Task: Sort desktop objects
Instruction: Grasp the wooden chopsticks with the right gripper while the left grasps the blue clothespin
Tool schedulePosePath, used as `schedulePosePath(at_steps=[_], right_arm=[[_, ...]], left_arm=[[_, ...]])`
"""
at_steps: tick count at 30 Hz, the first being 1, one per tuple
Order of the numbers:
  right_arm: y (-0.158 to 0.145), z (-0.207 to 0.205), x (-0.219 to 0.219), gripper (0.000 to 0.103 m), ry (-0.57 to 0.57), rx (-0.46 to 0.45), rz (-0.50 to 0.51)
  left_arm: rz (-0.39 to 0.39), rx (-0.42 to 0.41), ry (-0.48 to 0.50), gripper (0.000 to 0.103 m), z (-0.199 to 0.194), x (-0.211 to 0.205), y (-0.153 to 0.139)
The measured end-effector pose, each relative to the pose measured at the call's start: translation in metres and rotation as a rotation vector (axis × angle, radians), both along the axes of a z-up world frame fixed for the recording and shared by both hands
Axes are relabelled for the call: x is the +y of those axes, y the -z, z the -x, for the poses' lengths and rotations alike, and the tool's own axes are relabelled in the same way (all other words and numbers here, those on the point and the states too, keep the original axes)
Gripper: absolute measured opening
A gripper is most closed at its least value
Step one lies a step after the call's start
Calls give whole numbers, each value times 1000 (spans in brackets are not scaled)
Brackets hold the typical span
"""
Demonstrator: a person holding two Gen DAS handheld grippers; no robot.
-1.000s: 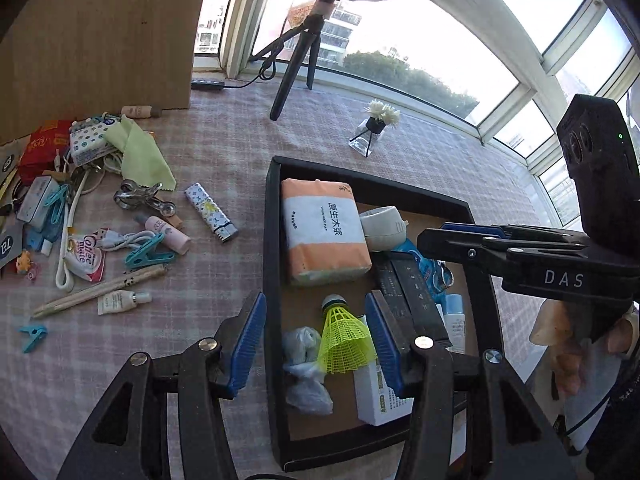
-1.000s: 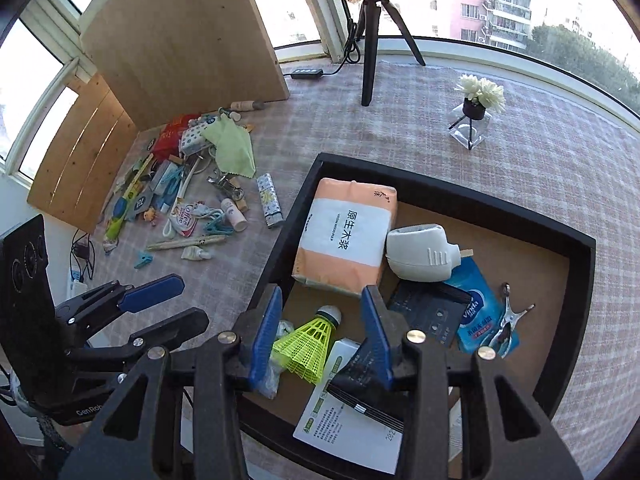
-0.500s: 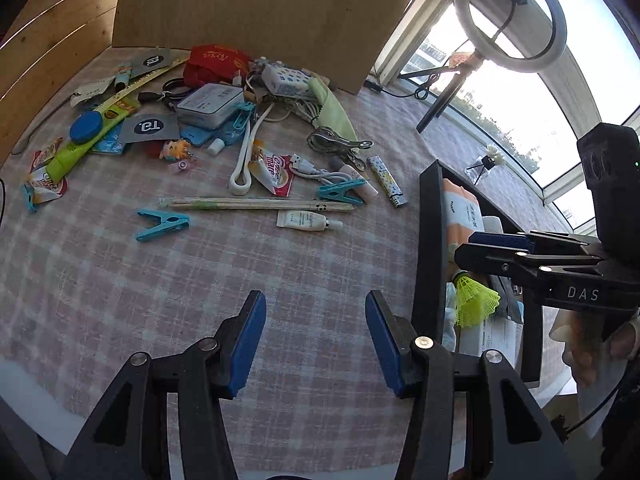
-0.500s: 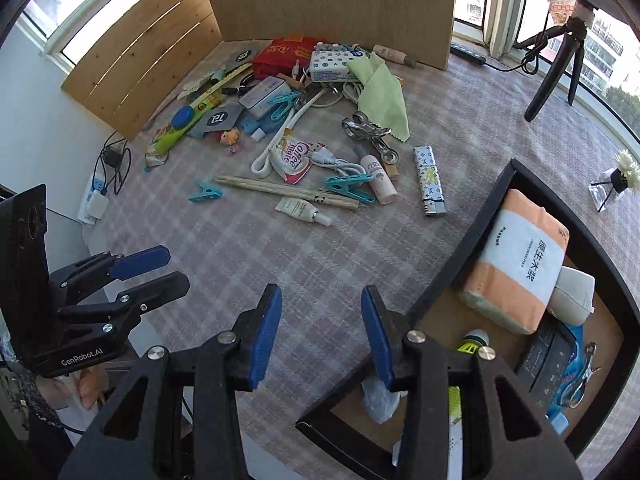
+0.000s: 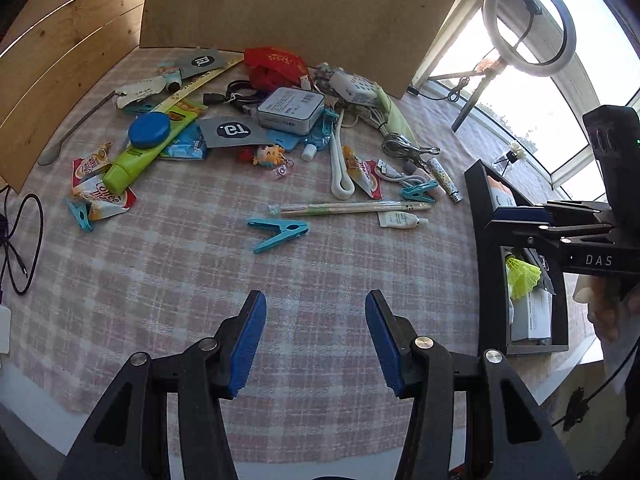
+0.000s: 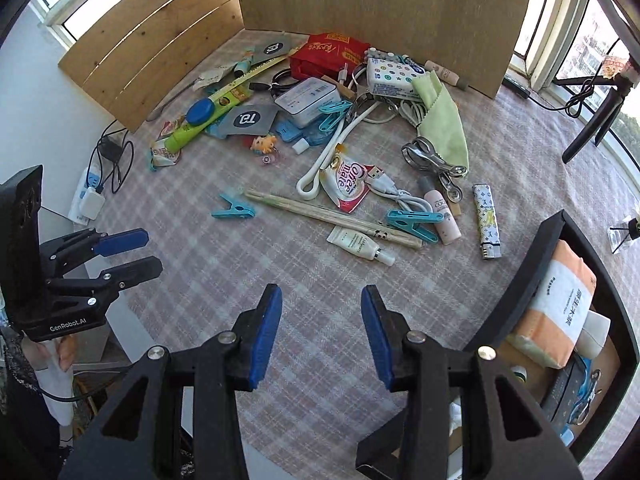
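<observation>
- The left gripper (image 5: 315, 340) is held over bare checked pink-and-white tablecloth (image 5: 160, 280); its blue-padded fingers (image 5: 248, 340) are spread apart, and nothing is caught between them.
- The right gripper (image 6: 321, 332) is likewise seen with blue pads parted and empty, poised above the same cloth near the table's front edge.
- Just beyond the left gripper, a teal plastic clothes peg (image 5: 278, 234) is found lying alone on the cloth, apart from the heap.
- Behind it, a pair of pale wooden chopsticks (image 5: 352, 208) is laid crosswise, with a small white cream tube (image 5: 402, 221) just beside one end.
- In the right wrist view, a second teal peg (image 6: 412, 222) is seen touching the chopsticks, next to a pink cylindrical bottle (image 6: 442, 216) and a white patterned lighter (image 6: 489, 222).
- To the right, the black rectangular tray (image 6: 532, 264) is set at the table's edge; an orange-and-white tissue pack (image 6: 556, 308) is lodged inside it, and a neon yellow shuttlecock (image 5: 522, 276) is glimpsed there too.
- Further back, the unsorted heap is spread: a lime-green tube (image 5: 140, 156) with a blue round lid, a silver-grey flat box (image 5: 290, 114), a pale green cloth (image 6: 442, 126) and a red packet (image 6: 328, 54).
- Plywood boards (image 6: 380, 4) are stood behind the heap.
</observation>
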State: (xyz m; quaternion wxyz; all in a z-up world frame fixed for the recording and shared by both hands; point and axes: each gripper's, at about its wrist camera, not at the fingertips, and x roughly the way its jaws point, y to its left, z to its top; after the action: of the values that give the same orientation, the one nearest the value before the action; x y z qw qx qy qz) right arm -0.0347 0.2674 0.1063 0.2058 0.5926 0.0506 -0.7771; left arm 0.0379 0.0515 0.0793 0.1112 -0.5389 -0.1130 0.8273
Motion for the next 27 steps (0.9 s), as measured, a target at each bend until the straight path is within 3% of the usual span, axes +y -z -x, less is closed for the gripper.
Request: schedulePosePath(at_steps=[7, 16, 23, 27], right_arm=[[12, 13, -31, 41, -84, 12, -79], [59, 40, -77, 41, -241, -40, -167], [90, 64, -83, 41, -334, -45, -192], [99, 75, -82, 41, -364, -64, -165]], left_arm=[[103, -41, 141, 49, 25, -25, 17], [139, -74, 286, 53, 61, 7, 38], [232, -107, 371, 53, 79, 30, 60], [225, -110, 391, 54, 88, 35, 62]])
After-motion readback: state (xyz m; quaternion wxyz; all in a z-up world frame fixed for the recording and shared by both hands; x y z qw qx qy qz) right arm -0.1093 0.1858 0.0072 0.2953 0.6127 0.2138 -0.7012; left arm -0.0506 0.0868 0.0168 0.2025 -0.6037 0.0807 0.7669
